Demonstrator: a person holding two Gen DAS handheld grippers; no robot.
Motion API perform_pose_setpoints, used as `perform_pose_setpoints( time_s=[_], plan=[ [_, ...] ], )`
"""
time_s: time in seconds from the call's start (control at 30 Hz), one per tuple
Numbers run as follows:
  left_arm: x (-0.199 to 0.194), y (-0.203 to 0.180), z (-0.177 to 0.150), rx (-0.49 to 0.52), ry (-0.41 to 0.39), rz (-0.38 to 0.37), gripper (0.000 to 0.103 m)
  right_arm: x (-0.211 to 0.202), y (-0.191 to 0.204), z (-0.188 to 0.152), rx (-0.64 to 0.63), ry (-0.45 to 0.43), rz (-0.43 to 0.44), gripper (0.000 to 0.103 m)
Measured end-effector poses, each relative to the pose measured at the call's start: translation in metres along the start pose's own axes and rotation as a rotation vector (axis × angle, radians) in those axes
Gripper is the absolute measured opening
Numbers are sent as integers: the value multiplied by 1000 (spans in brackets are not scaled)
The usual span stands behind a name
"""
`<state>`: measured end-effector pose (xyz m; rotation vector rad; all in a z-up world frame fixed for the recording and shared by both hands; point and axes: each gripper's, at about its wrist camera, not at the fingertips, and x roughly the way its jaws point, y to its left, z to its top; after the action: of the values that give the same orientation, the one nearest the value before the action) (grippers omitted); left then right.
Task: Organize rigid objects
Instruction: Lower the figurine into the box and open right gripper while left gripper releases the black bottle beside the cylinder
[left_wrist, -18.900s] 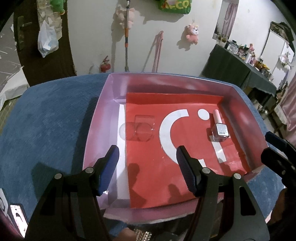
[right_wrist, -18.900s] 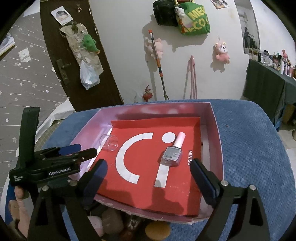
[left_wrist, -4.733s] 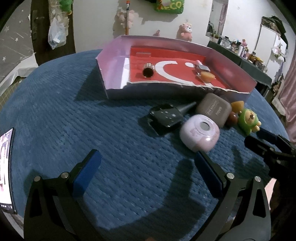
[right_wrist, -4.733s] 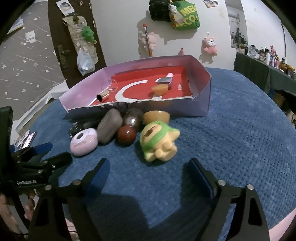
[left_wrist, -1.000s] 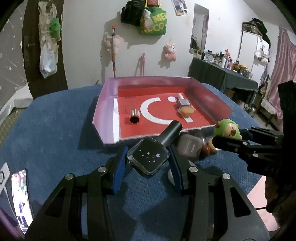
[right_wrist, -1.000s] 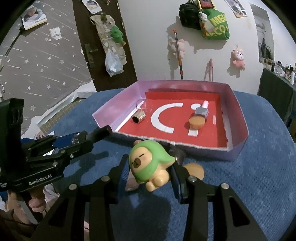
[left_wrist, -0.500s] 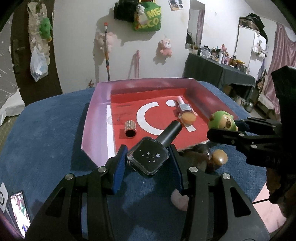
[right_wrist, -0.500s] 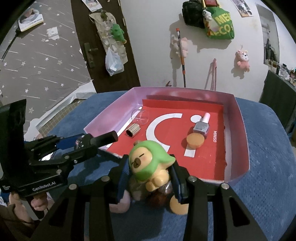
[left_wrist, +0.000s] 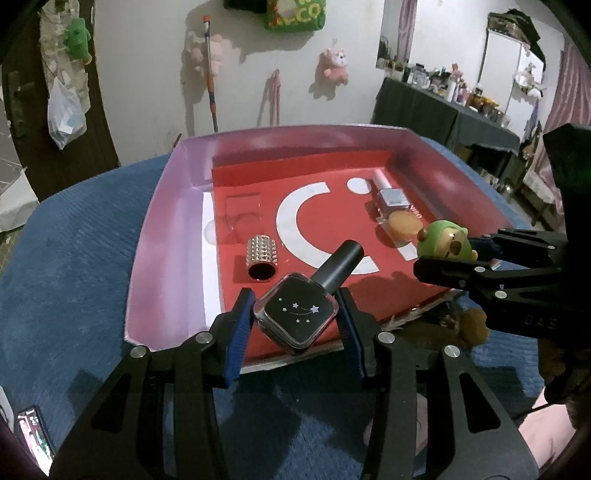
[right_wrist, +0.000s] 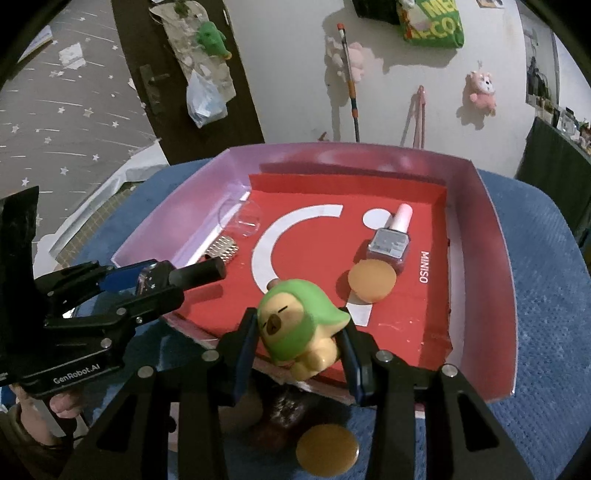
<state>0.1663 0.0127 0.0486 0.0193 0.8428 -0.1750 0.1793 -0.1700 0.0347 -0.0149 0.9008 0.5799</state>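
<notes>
Over the near edge of the tray (left_wrist: 166, 236), the left gripper (left_wrist: 295, 317) has its jaws clamped on a black bottle (left_wrist: 297, 314), its blue pads pressing the square body from both sides. The bottle's dark cap points up and away toward the tray's red liner (left_wrist: 325, 229). To its right, the right gripper (right_wrist: 299, 339) has its jaws closed on a green toy (right_wrist: 295, 325), which hangs just above the liner's front edge in the right wrist view.

Inside the tray lie a studded tube (left_wrist: 261, 256) and a clear cup (left_wrist: 242, 212) toward the left side, and a pink-capped bottle (right_wrist: 389, 240) with an orange disc (right_wrist: 371, 280) touching its base toward the right. All four rest on the liner.

Below the right gripper, outside the tray, a second orange disc (right_wrist: 327, 450) and a dark reddish thing (right_wrist: 288, 410) sit on the blue cover (right_wrist: 546, 280). A phone (left_wrist: 35, 434) lies at the lower left corner of the left wrist view.
</notes>
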Motion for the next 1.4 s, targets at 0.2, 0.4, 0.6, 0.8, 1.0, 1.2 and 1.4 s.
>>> perform_pose_setpoints(
  time_s=[0.2, 0.4, 0.6, 0.8, 1.0, 1.2, 1.4],
  plan=[
    [21, 1, 1, -6, 55, 8, 42, 16, -7, 1, 16, 44, -13, 44],
    [35, 8, 4, -33, 80, 20, 42, 30, -11, 4, 28, 69, -22, 44],
    [46, 10, 9, -55, 90, 26, 42, 40, -16, 8, 38, 72, -31, 44],
    [53, 12, 15, -72, 85, 35, 42, 48, -15, 15, 37, 52, -50, 44],
    [58, 13, 20, -84, 88, 33, 42, 53, -14, 21, 35, 32, -96, 44],
    [59, 12, 20, -85, 88, 33, 42, 56, -14, 22, 30, 36, -113, 45],
    [59, 12, 19, -90, 89, 32, 43, 57, -13, 22, 24, 36, -123, 45]
  ],
)
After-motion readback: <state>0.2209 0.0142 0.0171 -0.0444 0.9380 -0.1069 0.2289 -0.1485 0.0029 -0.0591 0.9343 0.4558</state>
